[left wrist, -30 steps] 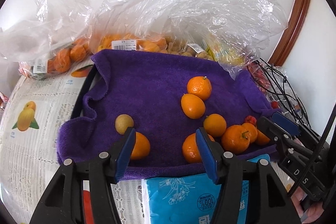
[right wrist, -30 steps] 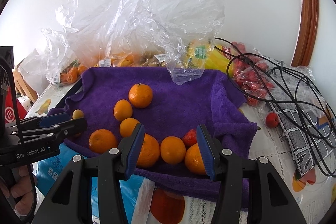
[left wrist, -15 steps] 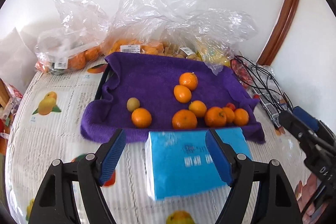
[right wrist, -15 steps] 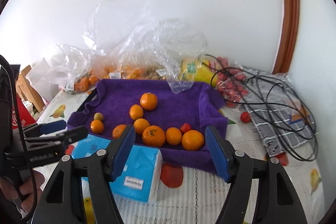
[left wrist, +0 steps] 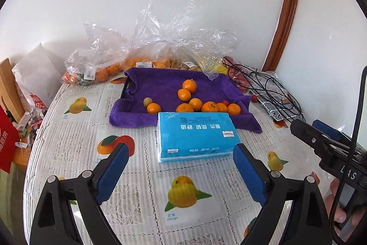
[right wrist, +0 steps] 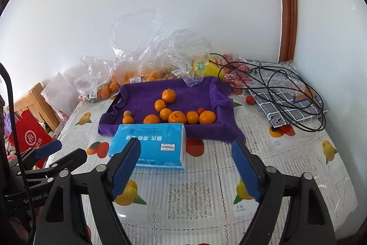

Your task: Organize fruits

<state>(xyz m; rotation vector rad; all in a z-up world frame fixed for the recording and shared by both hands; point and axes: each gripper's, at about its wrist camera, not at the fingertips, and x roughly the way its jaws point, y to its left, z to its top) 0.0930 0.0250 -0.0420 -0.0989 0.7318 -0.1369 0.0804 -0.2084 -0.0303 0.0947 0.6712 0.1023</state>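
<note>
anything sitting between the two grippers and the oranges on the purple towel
Yes. The blue tissue pack lies on the tablecloth against the purple towel's near edge, between both open grippers, left and right, and the oranges. Nothing is between either one's fingers.

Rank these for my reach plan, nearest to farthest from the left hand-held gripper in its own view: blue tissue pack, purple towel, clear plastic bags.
1. Blue tissue pack, just ahead.
2. Purple towel, behind the pack.
3. Clear plastic bags, by the wall.
</note>
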